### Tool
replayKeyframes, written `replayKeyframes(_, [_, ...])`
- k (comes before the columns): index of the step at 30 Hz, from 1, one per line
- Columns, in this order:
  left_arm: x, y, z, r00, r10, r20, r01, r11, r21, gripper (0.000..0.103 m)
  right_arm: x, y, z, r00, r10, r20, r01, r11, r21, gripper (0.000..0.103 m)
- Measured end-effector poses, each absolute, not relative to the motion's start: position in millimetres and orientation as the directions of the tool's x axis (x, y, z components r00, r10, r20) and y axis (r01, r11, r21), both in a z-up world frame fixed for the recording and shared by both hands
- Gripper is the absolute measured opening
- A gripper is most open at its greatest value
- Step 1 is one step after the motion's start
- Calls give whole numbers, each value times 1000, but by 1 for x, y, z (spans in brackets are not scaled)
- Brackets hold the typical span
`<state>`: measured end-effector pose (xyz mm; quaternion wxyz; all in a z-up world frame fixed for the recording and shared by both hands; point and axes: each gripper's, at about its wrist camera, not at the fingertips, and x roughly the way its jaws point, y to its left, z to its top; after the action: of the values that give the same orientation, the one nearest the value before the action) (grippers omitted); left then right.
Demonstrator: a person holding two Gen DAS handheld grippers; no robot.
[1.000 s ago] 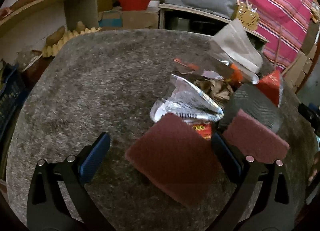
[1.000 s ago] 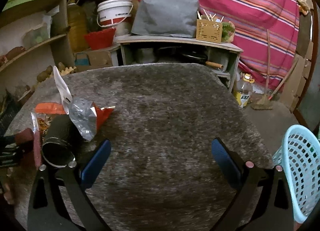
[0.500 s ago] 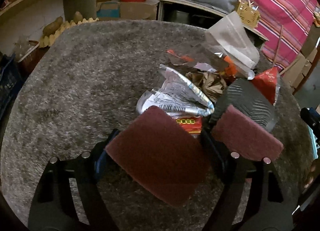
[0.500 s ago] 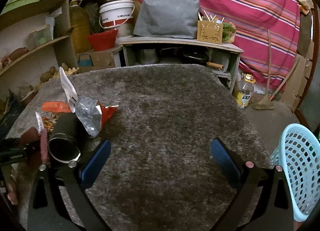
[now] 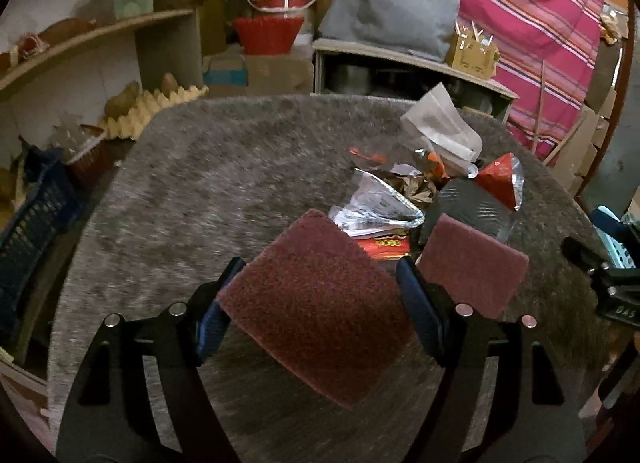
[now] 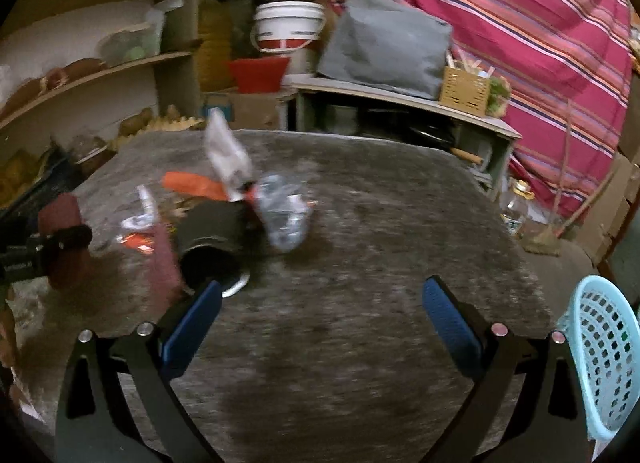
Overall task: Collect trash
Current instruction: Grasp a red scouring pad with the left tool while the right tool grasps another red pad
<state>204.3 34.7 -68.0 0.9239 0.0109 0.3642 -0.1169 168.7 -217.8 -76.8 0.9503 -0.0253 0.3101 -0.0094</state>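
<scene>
Maroon square scouring pad [image 5: 316,315] sat clamped in my left tool [image 5: 320,295]; right tool [image 6: 320,323] gaped empty, so I'd lift gently.

My left gripper [image 5: 318,297] hides the near part of the maroon pad [image 5: 316,315], so where my fingertips bite it I cannot see. Behind that pad, the red wrapper [image 5: 386,243] shows only a strip. The blue basket [image 6: 604,359] is cut by the frame edge. The trash pile [image 6: 240,199] is smeared by blur.
</scene>
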Motion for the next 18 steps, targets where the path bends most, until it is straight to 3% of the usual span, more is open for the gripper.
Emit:
replayKeyframes(16, [170,95,-68,776,-167,-608,221,975,13,75,181,-161,-101,768,38,-639,-77,996,-33,97])
replayKeyframes(18, [170,96,-68,779,-161,-606,217,976,19,75,184,-156,-102,761,53,-647,-91,996,-25,86])
